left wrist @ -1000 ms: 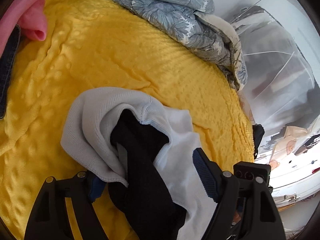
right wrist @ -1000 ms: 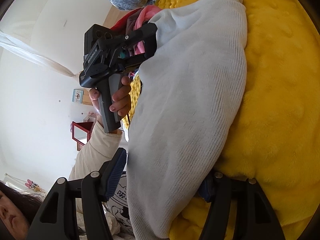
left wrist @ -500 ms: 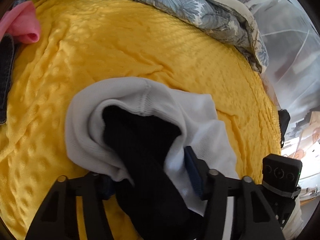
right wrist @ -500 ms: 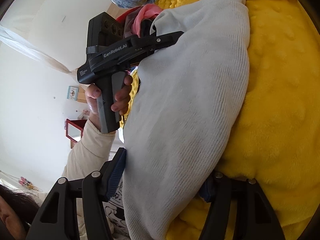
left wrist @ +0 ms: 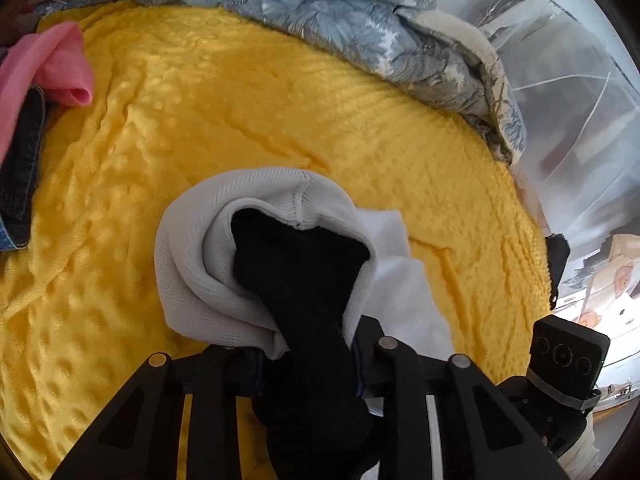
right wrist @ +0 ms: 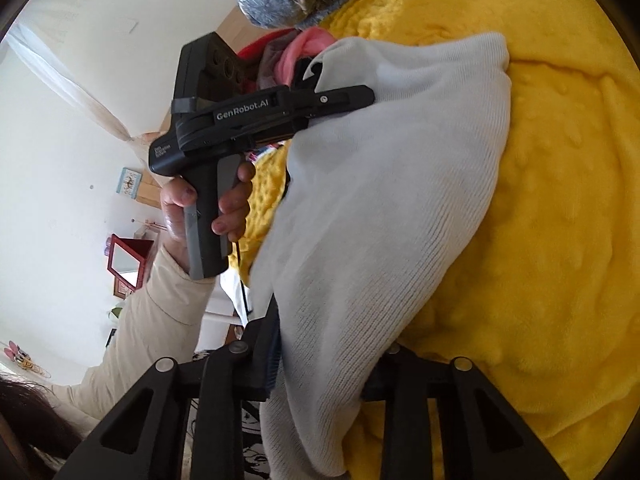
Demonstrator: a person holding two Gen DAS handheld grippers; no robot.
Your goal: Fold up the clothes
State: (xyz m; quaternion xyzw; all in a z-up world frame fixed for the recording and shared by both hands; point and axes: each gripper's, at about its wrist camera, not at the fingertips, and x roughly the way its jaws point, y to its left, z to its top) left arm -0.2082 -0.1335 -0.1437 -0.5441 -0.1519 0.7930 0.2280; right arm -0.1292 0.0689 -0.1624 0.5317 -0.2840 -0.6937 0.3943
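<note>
White garment (left wrist: 192,280), yellow dotted blanket (left wrist: 240,112), grey floral quilt (left wrist: 360,24).

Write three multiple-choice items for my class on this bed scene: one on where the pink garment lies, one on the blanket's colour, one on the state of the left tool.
1. In the left wrist view, where does the pink garment lie?
A. upper left, beside the dark denim
B. on the floral duvet
C. between the tool's fingers

2. What colour is the dotted blanket?
A. green
B. yellow
C. white

3. What is the left tool doing?
A. standing open over bare blanket
B. gripping only the duvet
C. closed on white and black fabric

Answers:
1 A: the pink garment sits at the upper left edge, next to the denim.
2 B: the blanket is yellow throughout.
3 C: the left tool has just been closing, and now pinches the white knit garment with its black inner layer.
</note>
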